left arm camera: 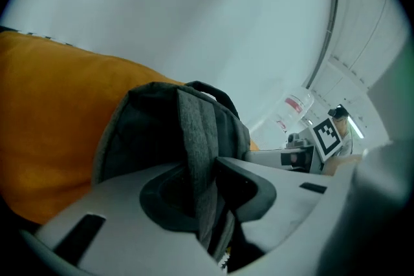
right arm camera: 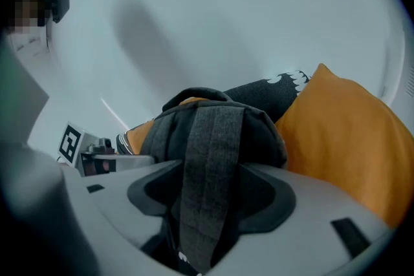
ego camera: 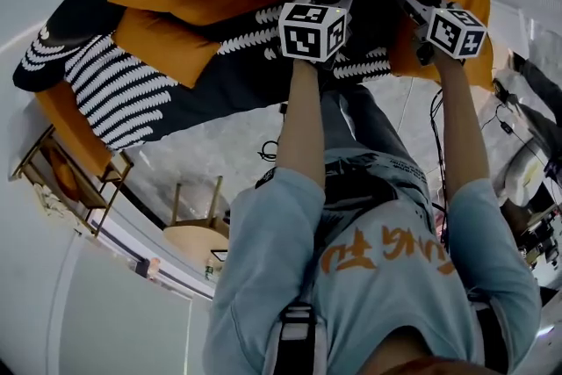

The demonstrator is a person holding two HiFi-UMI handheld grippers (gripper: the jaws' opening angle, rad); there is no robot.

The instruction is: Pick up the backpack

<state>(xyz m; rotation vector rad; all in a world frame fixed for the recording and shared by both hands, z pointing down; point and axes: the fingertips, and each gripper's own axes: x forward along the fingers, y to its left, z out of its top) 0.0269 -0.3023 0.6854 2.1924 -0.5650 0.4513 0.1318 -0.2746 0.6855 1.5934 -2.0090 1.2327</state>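
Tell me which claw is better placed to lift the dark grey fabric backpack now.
Left: the left claw pinches one grey woven strap; the right claw stands open around the other strap.

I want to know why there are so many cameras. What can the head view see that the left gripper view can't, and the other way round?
Only the head view: the person's arms, a light blue shirt, black-and-white striped fabric and a wooden stool. Only the left gripper view: up close, the left tongs closed on a grey strap. Both: the dark backpack and the orange cushion behind it.
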